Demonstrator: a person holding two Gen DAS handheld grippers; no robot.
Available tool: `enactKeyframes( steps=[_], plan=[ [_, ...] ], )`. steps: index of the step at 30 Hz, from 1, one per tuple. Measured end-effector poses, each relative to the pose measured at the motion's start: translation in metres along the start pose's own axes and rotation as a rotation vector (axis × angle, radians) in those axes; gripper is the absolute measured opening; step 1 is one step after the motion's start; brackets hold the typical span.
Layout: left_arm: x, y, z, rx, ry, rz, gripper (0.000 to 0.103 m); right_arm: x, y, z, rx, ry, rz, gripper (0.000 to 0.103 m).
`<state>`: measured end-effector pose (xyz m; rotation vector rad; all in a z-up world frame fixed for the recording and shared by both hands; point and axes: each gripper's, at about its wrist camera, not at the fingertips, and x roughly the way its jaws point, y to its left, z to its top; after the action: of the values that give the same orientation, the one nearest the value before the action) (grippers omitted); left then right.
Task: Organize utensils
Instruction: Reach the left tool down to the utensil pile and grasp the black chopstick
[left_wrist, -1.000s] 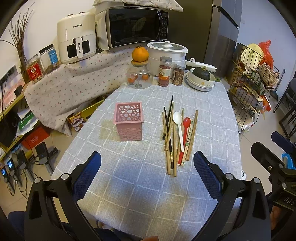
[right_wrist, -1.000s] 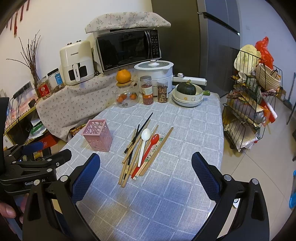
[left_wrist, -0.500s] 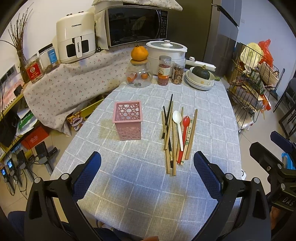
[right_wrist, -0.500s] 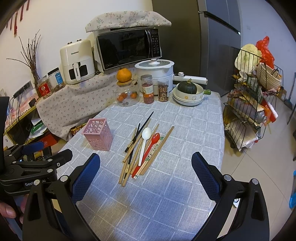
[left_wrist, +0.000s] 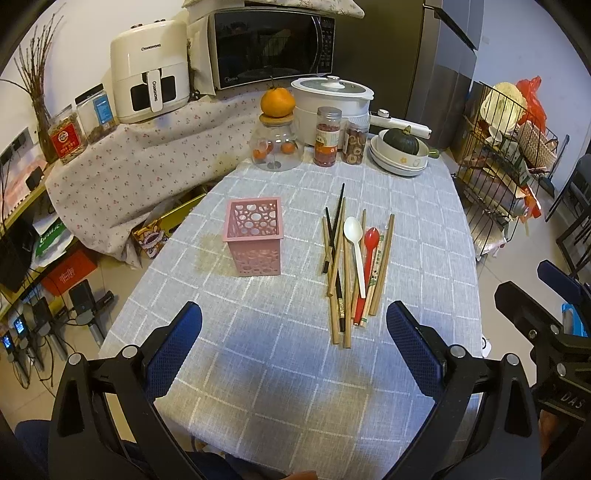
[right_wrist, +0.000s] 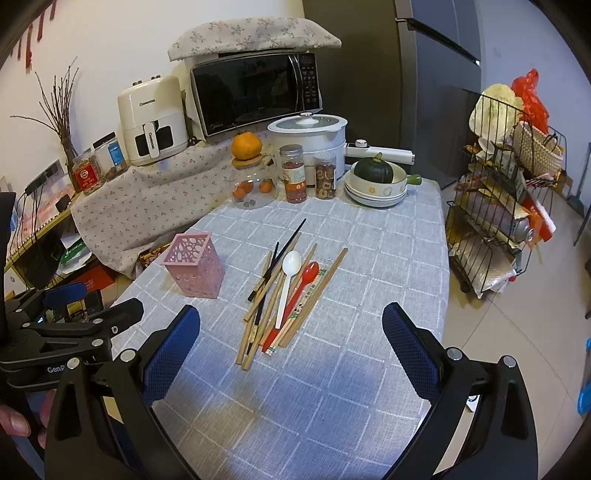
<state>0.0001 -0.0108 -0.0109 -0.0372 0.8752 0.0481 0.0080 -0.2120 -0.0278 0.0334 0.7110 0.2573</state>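
A pink perforated holder (left_wrist: 254, 236) (right_wrist: 194, 263) stands empty on the grey checked tablecloth (left_wrist: 288, 369). To its right lies a loose pile of utensils: a white spoon (left_wrist: 355, 248) (right_wrist: 287, 281), a red spoon (left_wrist: 367, 264) (right_wrist: 300, 287), several wooden chopsticks (left_wrist: 382, 262) (right_wrist: 314, 295) and black chopsticks (left_wrist: 333, 230) (right_wrist: 279, 254). My left gripper (left_wrist: 293, 332) is open and empty, above the table's near end. My right gripper (right_wrist: 290, 332) is open and empty, just short of the pile. Each gripper shows at the edge of the other's view.
At the table's far end stand a glass jar with an orange on top (left_wrist: 277, 136), two spice jars (left_wrist: 327, 136), stacked bowls with a green squash (left_wrist: 400, 151) and a white cooker (left_wrist: 332, 96). A wire rack (left_wrist: 506, 155) stands right of the table.
Both grippers have drifted slightly; the scene sits a little lower and closer in both views. Nothing on the table has moved.
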Motion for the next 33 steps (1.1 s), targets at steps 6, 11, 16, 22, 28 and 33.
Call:
enactKeyframes(
  steps=[6,11,16,22,28,33],
  plan=[
    [0.01,0.001,0.011,0.004,0.033,0.011,0.096,0.013,-0.011,0.01,0.009,0.022,-0.036,0.096],
    [0.017,-0.006,0.069,0.039,0.05,-0.046,0.096,0.029,-0.057,0.046,0.168,0.042,-0.106,0.096],
    [0.078,-0.026,0.117,0.042,0.223,-0.136,0.096,0.087,-0.09,0.081,0.266,0.269,0.034,0.096],
    [0.166,-0.048,0.137,0.035,0.397,-0.145,0.084,0.182,-0.12,0.082,0.444,0.524,0.127,0.095],
    [0.232,-0.048,0.149,-0.02,0.503,-0.17,0.058,0.234,-0.137,0.089,0.547,0.558,0.163,0.074],
    [0.279,-0.063,0.16,0.022,0.52,-0.164,0.033,0.263,-0.144,0.083,0.568,0.605,0.149,0.047]
  ],
)
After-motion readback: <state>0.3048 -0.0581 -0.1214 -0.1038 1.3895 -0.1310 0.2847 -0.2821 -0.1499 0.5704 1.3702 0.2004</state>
